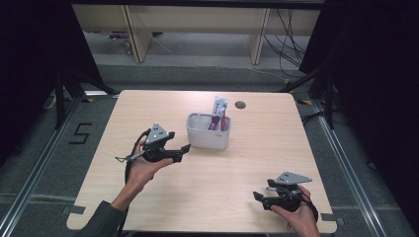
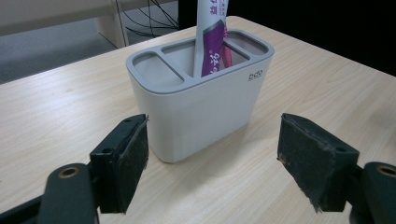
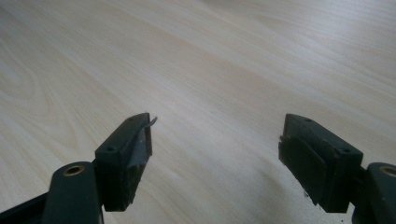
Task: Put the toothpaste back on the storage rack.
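A white holder (image 1: pixel 208 131) with a grey rim and three compartments stands near the table's middle. A purple and white tube (image 1: pixel 219 113) stands upright in its compartments toward the right end; in the left gripper view the same tube (image 2: pixel 211 39) rises from the holder (image 2: pixel 198 102). My left gripper (image 1: pixel 185 151) hovers just left of the holder, open, with nothing between its jaws (image 2: pixel 212 163). My right gripper (image 1: pixel 258 196) rests low near the table's front right, open over bare wood (image 3: pixel 215 158).
The wooden table (image 1: pixel 163 197) has a round cable hole (image 1: pixel 240 104) at the back. Cables and table legs lie on the floor beyond. A floor marking "5" (image 1: pixel 80 133) sits left of the table.
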`<state>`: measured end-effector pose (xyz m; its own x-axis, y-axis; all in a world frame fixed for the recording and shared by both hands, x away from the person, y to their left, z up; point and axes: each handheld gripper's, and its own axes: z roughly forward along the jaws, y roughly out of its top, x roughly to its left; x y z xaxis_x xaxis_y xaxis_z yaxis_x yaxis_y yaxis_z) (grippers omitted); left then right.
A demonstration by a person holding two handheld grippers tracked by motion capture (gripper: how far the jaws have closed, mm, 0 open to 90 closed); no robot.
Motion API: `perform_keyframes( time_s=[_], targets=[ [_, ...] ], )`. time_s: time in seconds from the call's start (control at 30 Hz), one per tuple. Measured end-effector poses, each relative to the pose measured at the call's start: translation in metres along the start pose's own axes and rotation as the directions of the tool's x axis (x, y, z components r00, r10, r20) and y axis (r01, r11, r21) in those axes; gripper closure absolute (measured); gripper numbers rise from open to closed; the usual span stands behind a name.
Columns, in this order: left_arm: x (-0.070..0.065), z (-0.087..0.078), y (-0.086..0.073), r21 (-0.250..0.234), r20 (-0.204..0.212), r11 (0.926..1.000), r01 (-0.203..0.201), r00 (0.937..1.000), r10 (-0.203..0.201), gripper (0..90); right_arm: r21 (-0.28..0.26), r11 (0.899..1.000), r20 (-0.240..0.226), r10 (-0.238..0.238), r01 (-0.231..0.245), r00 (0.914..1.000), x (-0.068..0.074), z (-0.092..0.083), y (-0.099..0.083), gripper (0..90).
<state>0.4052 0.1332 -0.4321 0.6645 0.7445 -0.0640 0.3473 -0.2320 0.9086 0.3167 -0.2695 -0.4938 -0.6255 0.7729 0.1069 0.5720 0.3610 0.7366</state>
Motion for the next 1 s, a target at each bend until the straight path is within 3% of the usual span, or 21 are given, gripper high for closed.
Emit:
perform_keyframes(
  time_s=[0.03,0.07,0.1,0.13,0.17,0.23,0.4,0.53,0.67,0.73,0.8,0.83,1.0],
  targets=[
    [0.000,0.000,-0.001,0.005,0.004,1.0000,-0.005,1.0000,0.005,23.1,0.001,1.000,-0.014,0.008,-0.008,0.9999,0.000,0.000,0.000,26.1],
    [0.000,0.001,-0.003,0.000,0.011,1.0000,-0.009,0.9999,0.009,22.9,-0.016,1.000,0.013,-0.005,0.005,0.9999,-0.001,0.000,0.000,26.1],
    [0.000,0.002,-0.005,-0.001,0.009,1.0000,-0.005,0.9999,0.005,22.7,-0.012,1.000,0.007,0.015,-0.015,0.9999,-0.001,-0.001,0.000,26.1],
    [0.000,0.003,-0.007,-0.002,0.015,1.0000,-0.005,0.9999,0.005,22.5,-0.017,1.000,0.011,-0.002,0.002,0.9999,-0.002,0.000,0.000,26.1],
    [0.001,0.003,-0.008,0.002,0.014,1.0000,-0.005,0.9999,0.005,22.2,-0.015,1.000,0.006,0.024,-0.024,0.9997,0.000,0.000,0.000,26.1],
    [0.001,0.004,-0.012,0.010,0.012,0.9999,-0.004,0.9999,0.004,21.6,-0.019,1.000,0.011,-0.003,0.003,0.9999,-0.002,0.000,0.000,26.1],
    [-0.001,0.003,-0.021,0.017,0.024,0.9997,0.020,0.9995,-0.020,20.7,-0.026,1.000,0.004,-0.010,0.011,0.9999,-0.001,0.000,0.000,26.1],
    [-0.003,0.001,-0.028,0.029,0.037,0.9995,0.016,0.9992,-0.017,20.3,-0.015,1.000,-0.006,0.012,-0.012,0.9999,0.001,-0.001,0.000,26.1],
    [-0.003,-0.004,-0.033,0.038,0.042,0.9992,0.011,0.9991,-0.013,19.8,-0.020,1.000,0.000,-0.006,0.006,1.0000,-0.001,-0.001,0.000,26.1],
    [-0.002,-0.009,-0.036,0.043,0.043,0.9990,0.009,0.9990,-0.010,19.7,-0.022,1.000,-0.001,-0.006,0.006,1.0000,-0.001,0.001,0.000,26.1],
    [-0.001,-0.013,-0.039,0.039,0.045,0.9991,0.015,0.9988,-0.017,19.7,-0.020,1.000,-0.015,0.022,-0.023,0.9996,0.001,0.001,0.000,26.1],
    [0.000,-0.016,-0.041,0.041,0.039,0.9990,0.016,0.9991,-0.018,19.7,-0.024,1.000,-0.002,-0.005,0.005,1.0000,-0.001,0.001,0.000,26.1],
    [0.001,-0.025,-0.050,0.045,0.047,0.9990,0.008,0.9989,-0.010,19.5,-0.023,1.000,-0.003,0.006,-0.006,1.0000,-0.001,0.000,0.000,26.1]
  ],
)
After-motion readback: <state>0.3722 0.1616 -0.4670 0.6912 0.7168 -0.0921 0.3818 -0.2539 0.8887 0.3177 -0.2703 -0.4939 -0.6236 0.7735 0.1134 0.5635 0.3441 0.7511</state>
